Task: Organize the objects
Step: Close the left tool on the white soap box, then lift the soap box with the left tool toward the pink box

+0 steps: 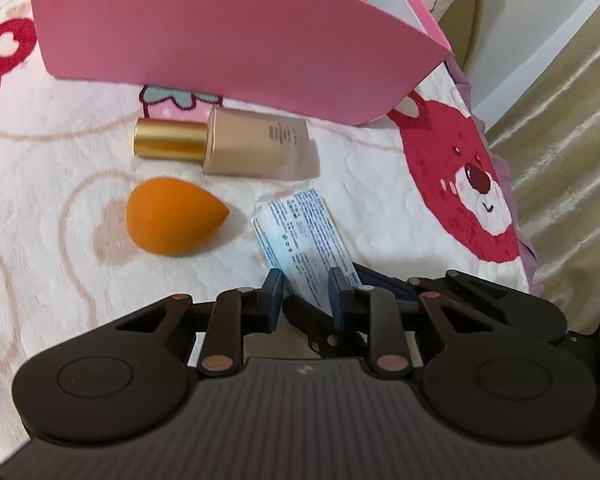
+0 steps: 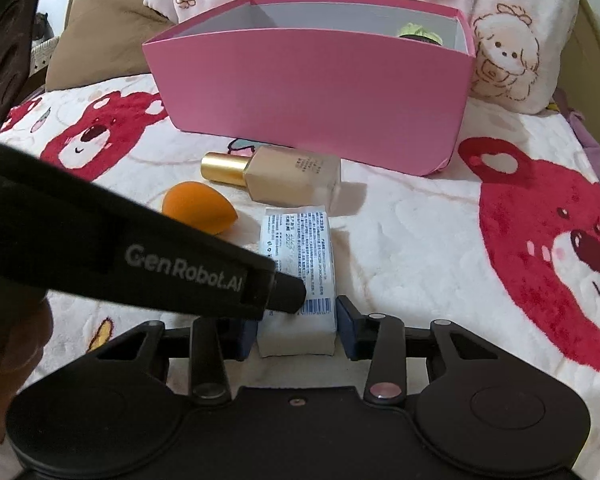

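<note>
Bear-print blanket (image 2: 420, 240) carries pink box (image 2: 312, 96), foundation bottle (image 2: 284, 180), orange sponge (image 2: 196, 208), white packet (image 2: 300, 264).

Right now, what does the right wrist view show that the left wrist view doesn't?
Only right wrist: the pink box's open top and grey inside, the plush pillow, and the left gripper reaching in from the side onto the white packet.
Only left wrist: the gold curtain.
Both: the foundation bottle, orange sponge, packet, box, and bear blanket.
</note>
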Available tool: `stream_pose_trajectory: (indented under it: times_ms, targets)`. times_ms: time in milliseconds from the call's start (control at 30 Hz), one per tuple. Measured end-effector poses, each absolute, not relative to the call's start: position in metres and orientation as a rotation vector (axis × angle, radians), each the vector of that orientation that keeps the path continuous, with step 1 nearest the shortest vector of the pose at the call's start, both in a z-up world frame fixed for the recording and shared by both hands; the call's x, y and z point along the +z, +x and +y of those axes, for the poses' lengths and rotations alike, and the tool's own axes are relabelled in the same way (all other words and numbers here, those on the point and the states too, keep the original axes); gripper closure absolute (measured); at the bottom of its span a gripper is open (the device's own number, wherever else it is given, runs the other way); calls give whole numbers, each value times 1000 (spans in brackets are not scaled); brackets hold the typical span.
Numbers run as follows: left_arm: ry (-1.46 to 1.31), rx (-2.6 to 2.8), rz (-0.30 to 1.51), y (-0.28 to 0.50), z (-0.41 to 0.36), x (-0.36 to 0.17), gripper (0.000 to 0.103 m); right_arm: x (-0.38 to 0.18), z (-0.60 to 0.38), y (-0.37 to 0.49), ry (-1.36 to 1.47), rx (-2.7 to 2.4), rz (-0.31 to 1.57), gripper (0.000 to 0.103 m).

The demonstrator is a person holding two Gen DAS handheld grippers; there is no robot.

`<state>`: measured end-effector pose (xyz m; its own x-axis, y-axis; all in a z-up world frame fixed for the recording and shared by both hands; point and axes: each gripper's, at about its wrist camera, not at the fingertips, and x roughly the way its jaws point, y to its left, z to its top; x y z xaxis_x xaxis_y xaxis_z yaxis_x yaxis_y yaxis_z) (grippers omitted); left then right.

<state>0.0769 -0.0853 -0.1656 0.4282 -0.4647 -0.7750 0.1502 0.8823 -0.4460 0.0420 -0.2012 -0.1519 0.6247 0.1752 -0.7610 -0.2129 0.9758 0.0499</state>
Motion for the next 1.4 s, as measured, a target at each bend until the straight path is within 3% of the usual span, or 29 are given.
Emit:
stream_pose_trajectory:
  times_ms: [800, 1400]
  targets:
    - [-390, -417, 1053, 70, -72, -163, 78, -143, -204, 35, 43, 253, 899, 57]
    - [-292, -416, 1013, 20, -46, -103, 78, -89, -160, 3, -21, 324, 922, 54]
